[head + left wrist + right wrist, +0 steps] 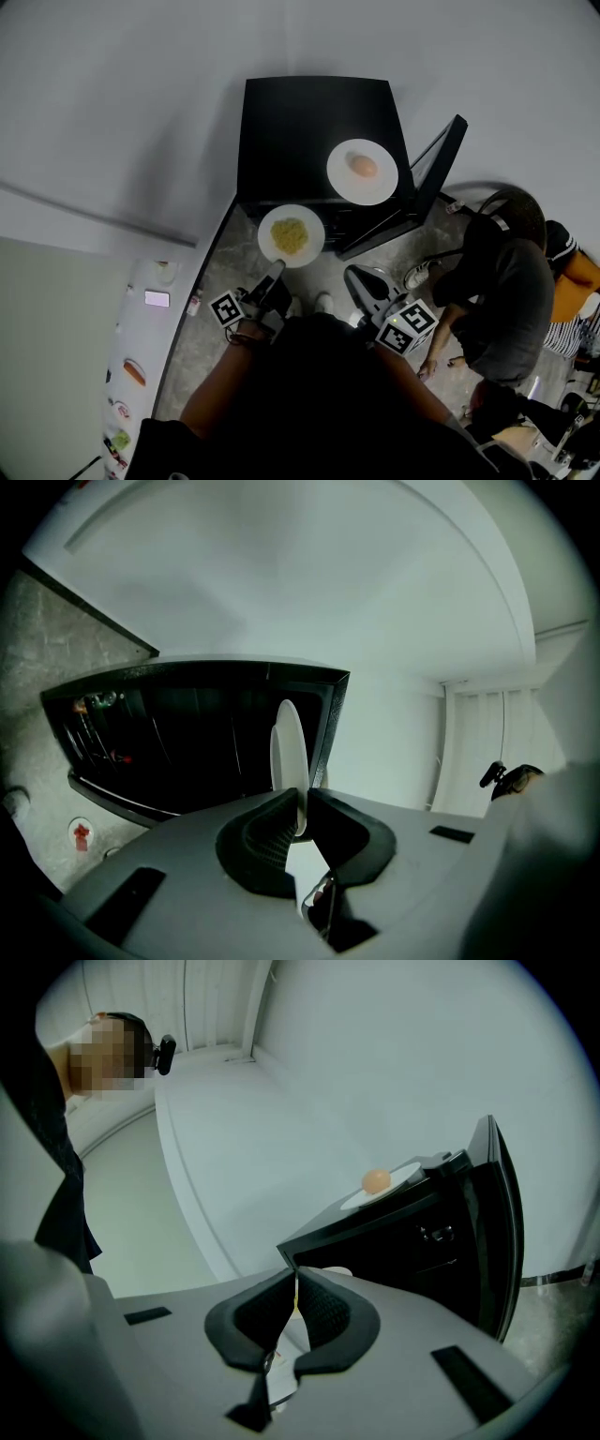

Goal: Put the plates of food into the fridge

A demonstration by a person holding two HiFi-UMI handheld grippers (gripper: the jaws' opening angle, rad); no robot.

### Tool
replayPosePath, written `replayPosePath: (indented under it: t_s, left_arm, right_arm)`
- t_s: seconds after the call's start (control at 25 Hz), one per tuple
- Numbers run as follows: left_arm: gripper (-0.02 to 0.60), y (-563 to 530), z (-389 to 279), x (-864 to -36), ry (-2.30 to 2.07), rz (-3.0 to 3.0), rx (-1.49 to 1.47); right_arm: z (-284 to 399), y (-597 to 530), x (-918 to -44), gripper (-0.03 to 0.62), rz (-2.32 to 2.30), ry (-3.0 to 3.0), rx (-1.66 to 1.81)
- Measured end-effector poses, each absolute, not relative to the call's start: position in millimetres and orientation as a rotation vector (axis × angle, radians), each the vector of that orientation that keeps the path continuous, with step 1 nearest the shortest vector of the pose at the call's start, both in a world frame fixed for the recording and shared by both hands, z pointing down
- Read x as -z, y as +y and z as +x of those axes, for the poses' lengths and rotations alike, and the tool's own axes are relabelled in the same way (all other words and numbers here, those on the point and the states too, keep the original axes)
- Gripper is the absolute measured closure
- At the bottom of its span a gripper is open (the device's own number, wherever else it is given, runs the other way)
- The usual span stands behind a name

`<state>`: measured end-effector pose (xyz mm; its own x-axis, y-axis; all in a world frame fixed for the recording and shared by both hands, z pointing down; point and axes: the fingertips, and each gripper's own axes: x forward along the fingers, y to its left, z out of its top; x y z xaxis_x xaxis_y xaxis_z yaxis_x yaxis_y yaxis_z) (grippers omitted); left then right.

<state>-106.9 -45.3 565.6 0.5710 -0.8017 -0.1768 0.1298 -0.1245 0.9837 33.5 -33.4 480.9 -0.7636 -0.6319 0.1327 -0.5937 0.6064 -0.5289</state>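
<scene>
Grip first: at the left, our left gripper has its jaws clamped on the near rim of the plate of yellow food. The plate hangs in front of the fridge, above the floor and short of the open front. We hold it only by a thin edge. We judge the step in hand to be carrying it into the dark cavity, and that calls for a slow, level approach, since any roll of the wrist could let the food slide or the rim pivot in the jaws. We should bring it down to the opening, ease it straight in, and let go only once its base rests. Further right, the egg plate sits on the fridge top near the front right corner, waiting its turn. Our right gripper hovers with jaws together on nothing, near the open door, and we should not let it nudge that door. A bystander is close at the far right, so we avoid wide swings
</scene>
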Motion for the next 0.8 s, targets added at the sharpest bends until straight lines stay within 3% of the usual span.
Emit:
replayPosePath:
  t_s: [0.8]
  left_arm:
    - [0.535, -139, -99, -622, -0.695, 1.402, 0.942]
  right_arm:
    - [54, -42, -487, 0.565, -1.137, 2.726, 0.906]
